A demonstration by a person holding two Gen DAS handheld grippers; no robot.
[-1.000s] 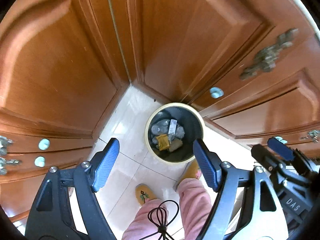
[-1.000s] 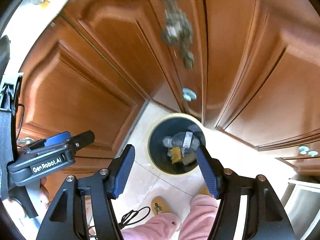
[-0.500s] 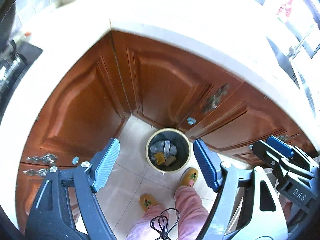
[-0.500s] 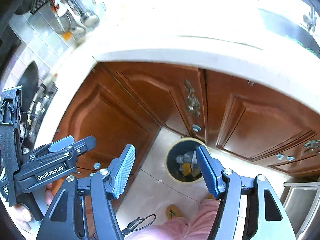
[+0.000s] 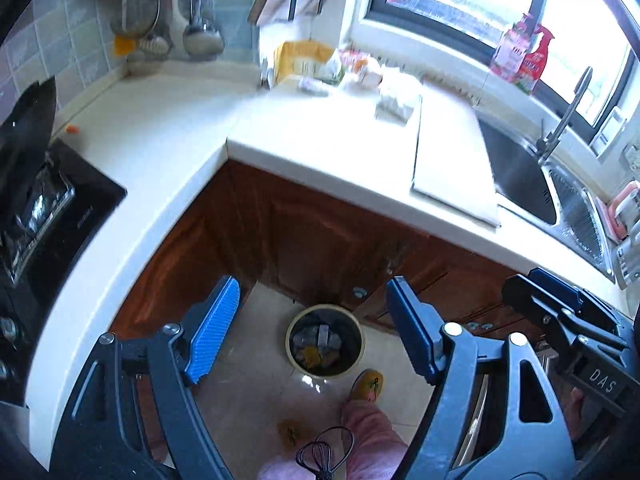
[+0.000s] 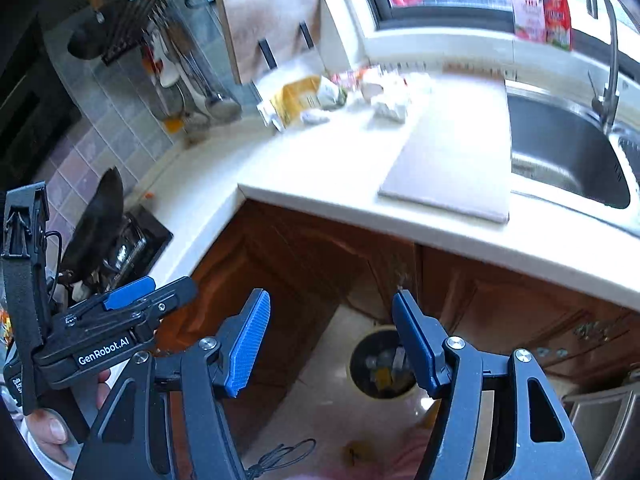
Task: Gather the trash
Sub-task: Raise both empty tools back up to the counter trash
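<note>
Trash: a pile of wrappers and crumpled packets sits at the back of my tabletop, beside a yellow paper bag.
Bin: round waste bin on the floor below, already holding scraps.
Writing: "GenRobot.AI" on my left claw's body, right view only; "DAS" on my right claw's body, left view only.
Left claw: released, blue pads wide apart, nothing between them.
Right claw: released too, holding nothing.
Around: white cutting board beside the steel sink; red spray bottle on the sill; black stove to my left.
In the way: the tabletop's edge and brown cabinets stand between my claws and the pile.
Left view only: my slipper next to the bin.
</note>
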